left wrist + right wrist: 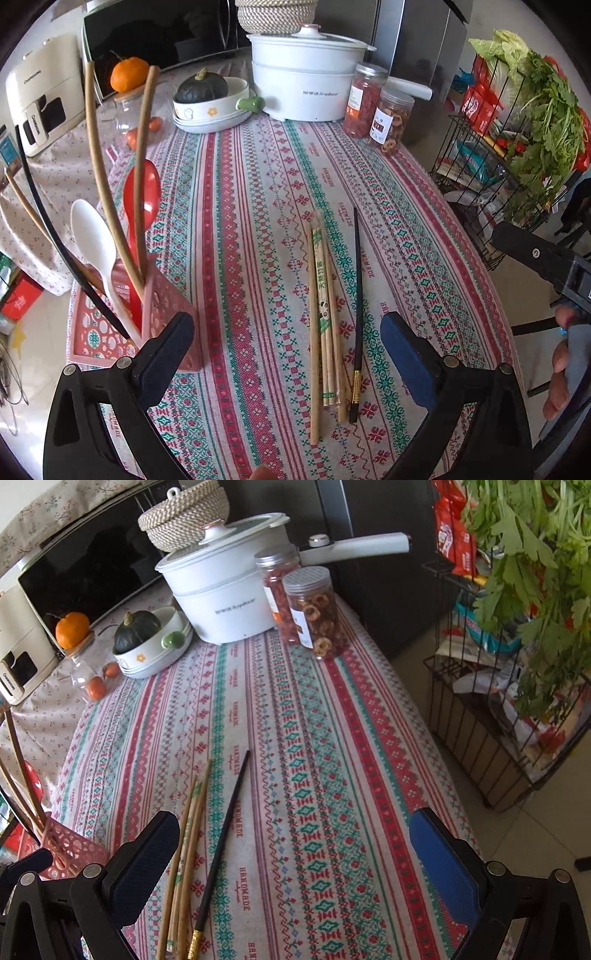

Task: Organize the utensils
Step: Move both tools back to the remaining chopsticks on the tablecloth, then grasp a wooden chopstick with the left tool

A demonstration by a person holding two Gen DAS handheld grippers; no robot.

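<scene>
Several bamboo chopsticks (325, 325), one pair in a printed wrapper, lie on the patterned tablecloth (240, 221) beside a black chopstick (357, 314). My left gripper (288, 354) is open and empty above their near ends. A pink utensil basket (110, 325) at the left holds a white spoon (92, 240), a red spoon (142, 199) and several chopsticks. In the right wrist view my right gripper (295, 849) is open and empty, with the bamboo chopsticks (188, 834) and black chopstick (225, 827) by its left finger. The basket (70, 849) shows at far left.
At the back stand a white electric pot (306, 85), two snack jars (376, 107), a bowl with a green squash (207, 99), a glass jar with an orange (129, 77) on top, and a microwave (159, 33). A wire rack with greens (524, 147) stands right of the table.
</scene>
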